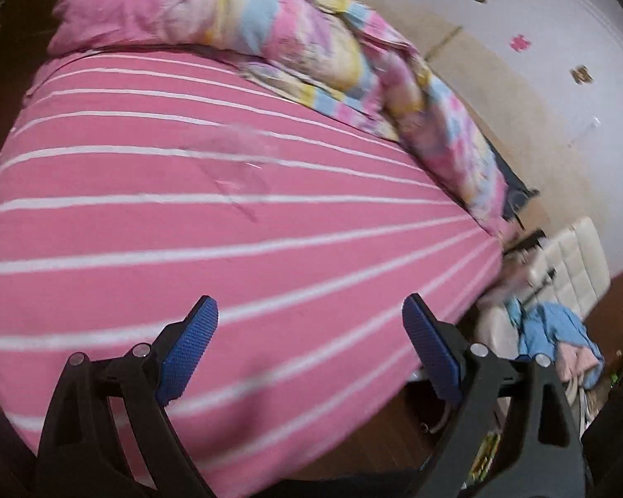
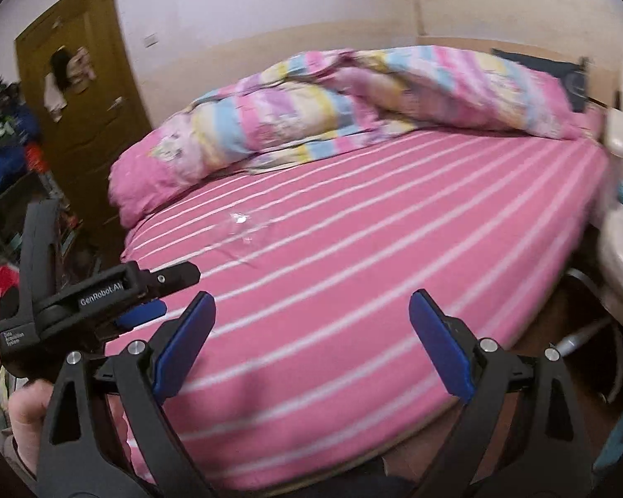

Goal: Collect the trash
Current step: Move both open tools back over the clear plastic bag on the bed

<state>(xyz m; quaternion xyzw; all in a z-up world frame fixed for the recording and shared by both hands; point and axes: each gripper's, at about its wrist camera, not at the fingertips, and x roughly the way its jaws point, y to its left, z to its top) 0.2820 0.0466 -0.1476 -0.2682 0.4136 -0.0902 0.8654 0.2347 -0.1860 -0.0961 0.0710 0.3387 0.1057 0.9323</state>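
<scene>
The clear, crumpled plastic wrapper (image 1: 232,166) lies flat on the pink white-striped bed sheet (image 1: 270,274), at 11 o'clock from the left gripper (image 1: 310,348). It is probably very light, soft and slippery; a raised crease looks the best place to pinch. The fingers of both grippers, also of the right gripper (image 2: 311,344), stand wide apart and empty. The folded pastel quilt (image 2: 353,95) lies beyond at 12 o'clock, with open sheet all around.

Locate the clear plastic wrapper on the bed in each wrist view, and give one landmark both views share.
Left wrist: the clear plastic wrapper lies on the pink striped sheet, upper middle, ahead of the open left gripper.
Right wrist: the wrapper lies left of centre, above the open right gripper.
Shared landmark: the rumpled pastel duvet beyond it.
</scene>
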